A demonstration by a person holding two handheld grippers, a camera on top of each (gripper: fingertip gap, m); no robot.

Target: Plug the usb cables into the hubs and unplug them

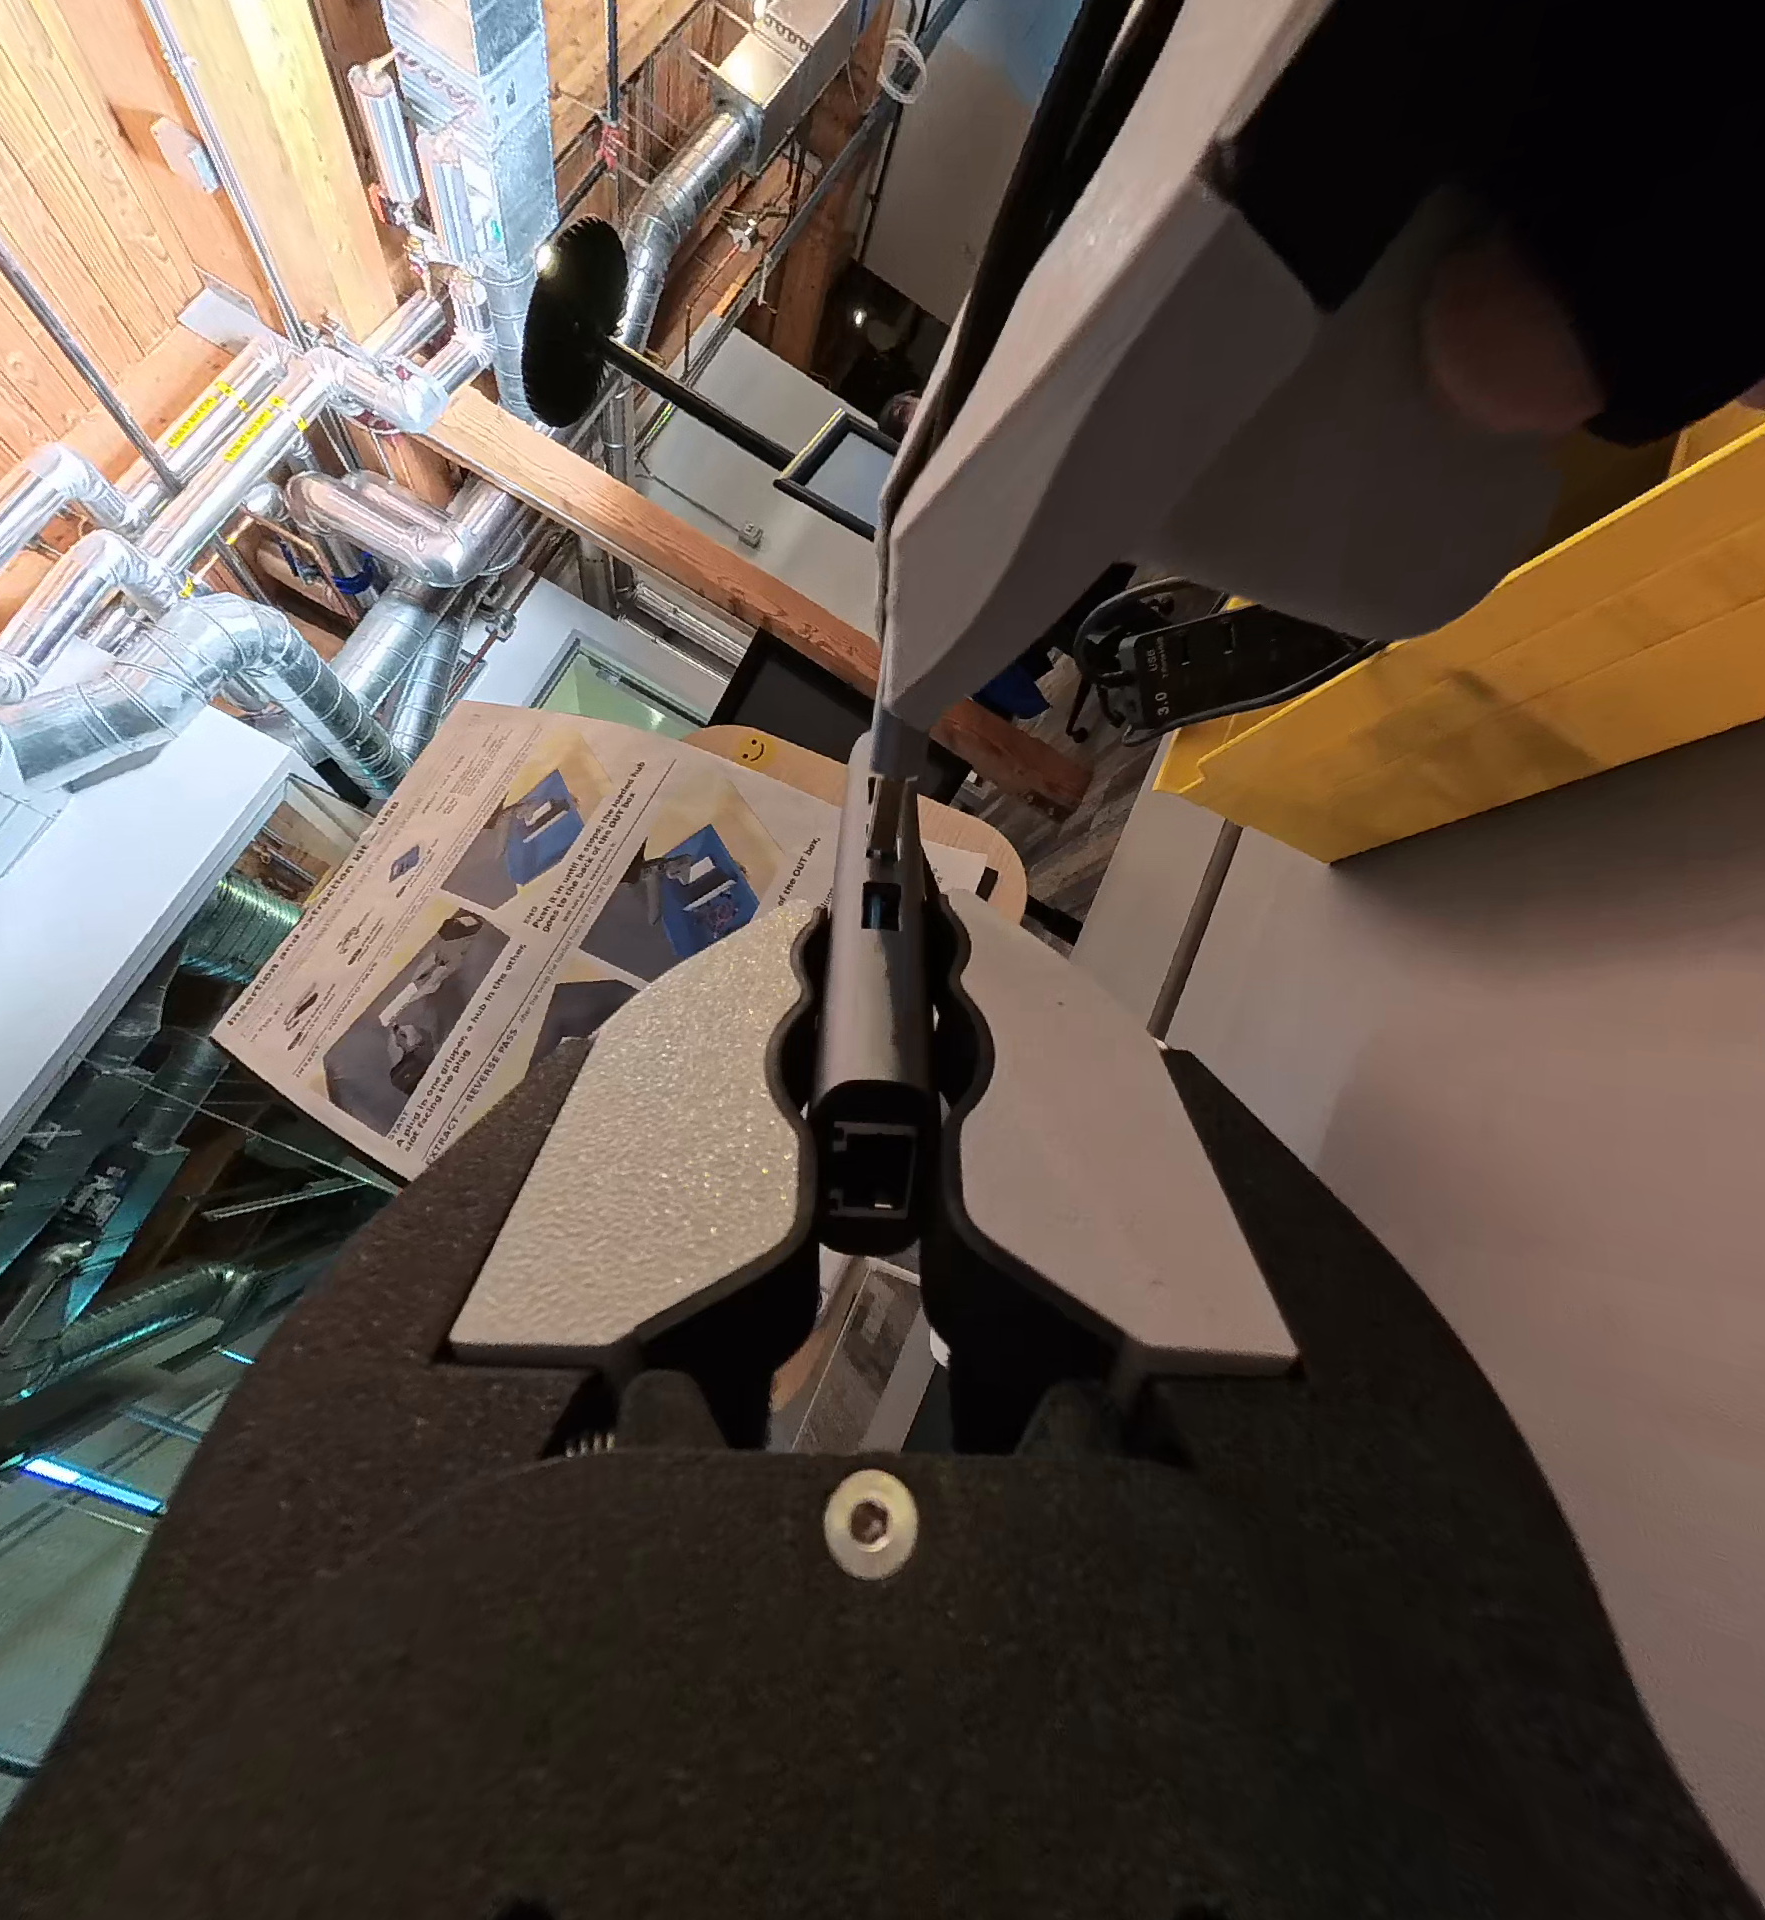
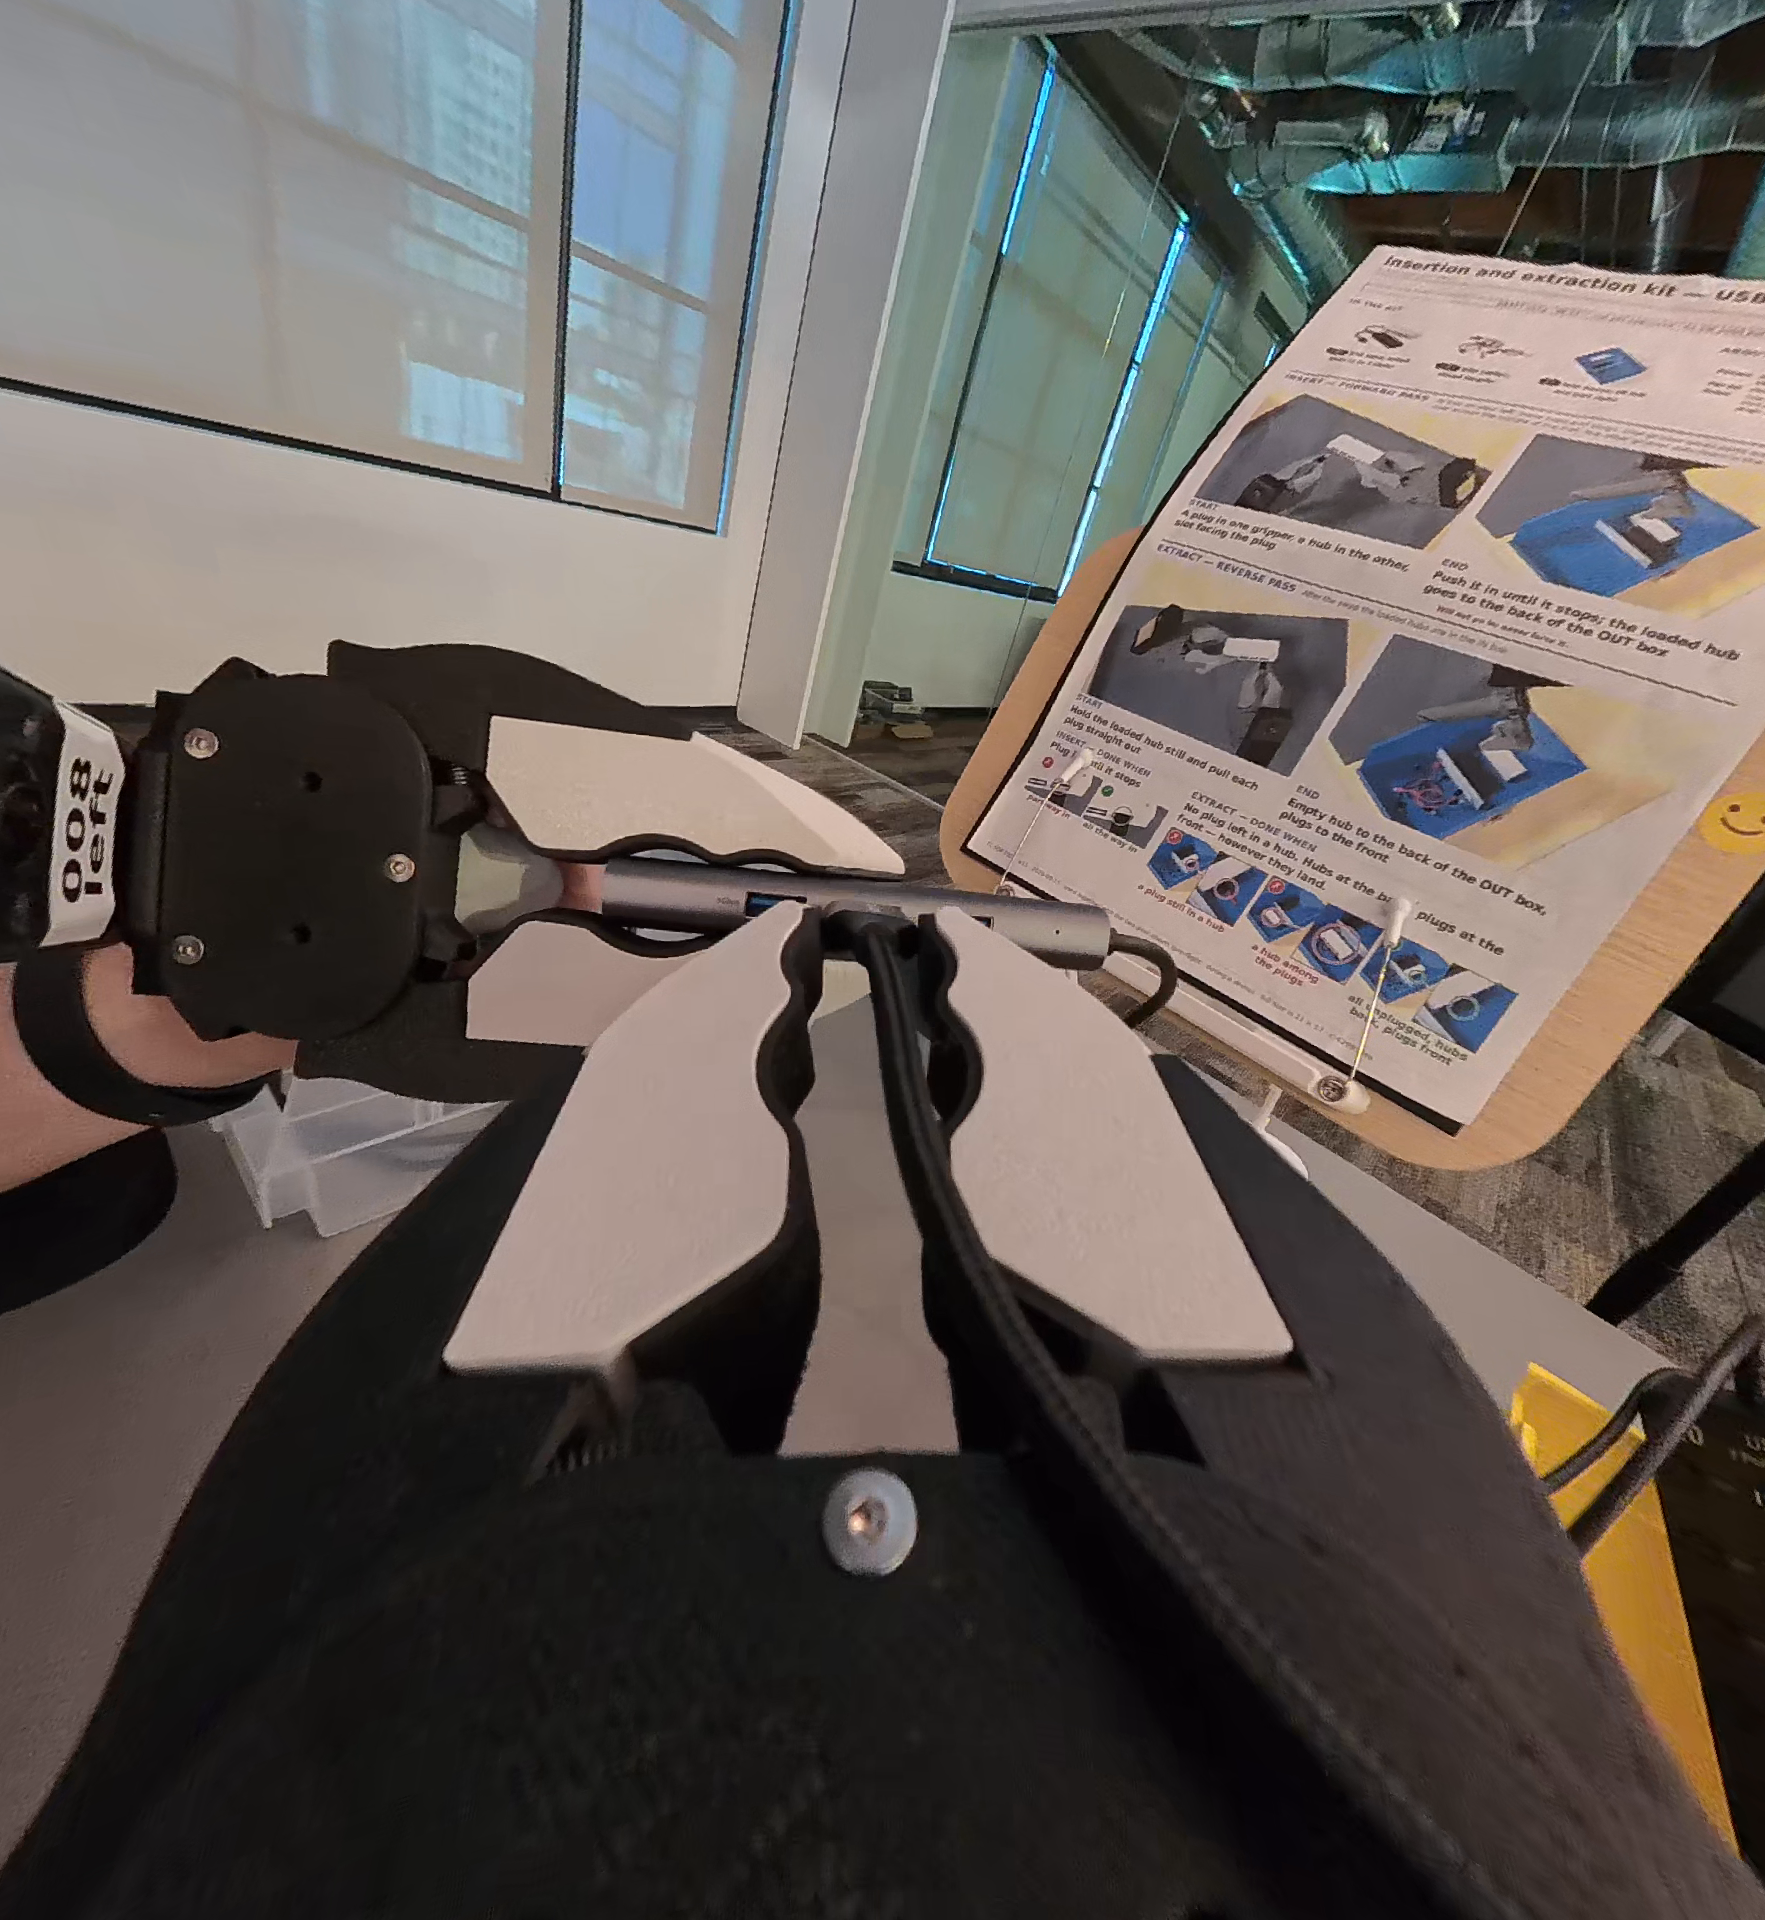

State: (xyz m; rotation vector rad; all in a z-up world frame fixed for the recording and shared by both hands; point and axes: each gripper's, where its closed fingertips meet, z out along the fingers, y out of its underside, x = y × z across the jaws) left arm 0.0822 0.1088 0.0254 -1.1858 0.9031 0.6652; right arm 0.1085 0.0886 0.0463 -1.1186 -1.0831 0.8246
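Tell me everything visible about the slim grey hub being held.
The hub is a slim grey bar, metallic-looking, held roughly level above the table. The left hand-held gripper clamps one end; its own dark cable leaves the other. A blue port shows on its side. The right hand-held gripper holds a black plug at its side.

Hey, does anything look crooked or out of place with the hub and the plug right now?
Nothing stands out. The left gripper clamps the grey hub level, and the right gripper holds the black cable's plug squarely at the hub's side.
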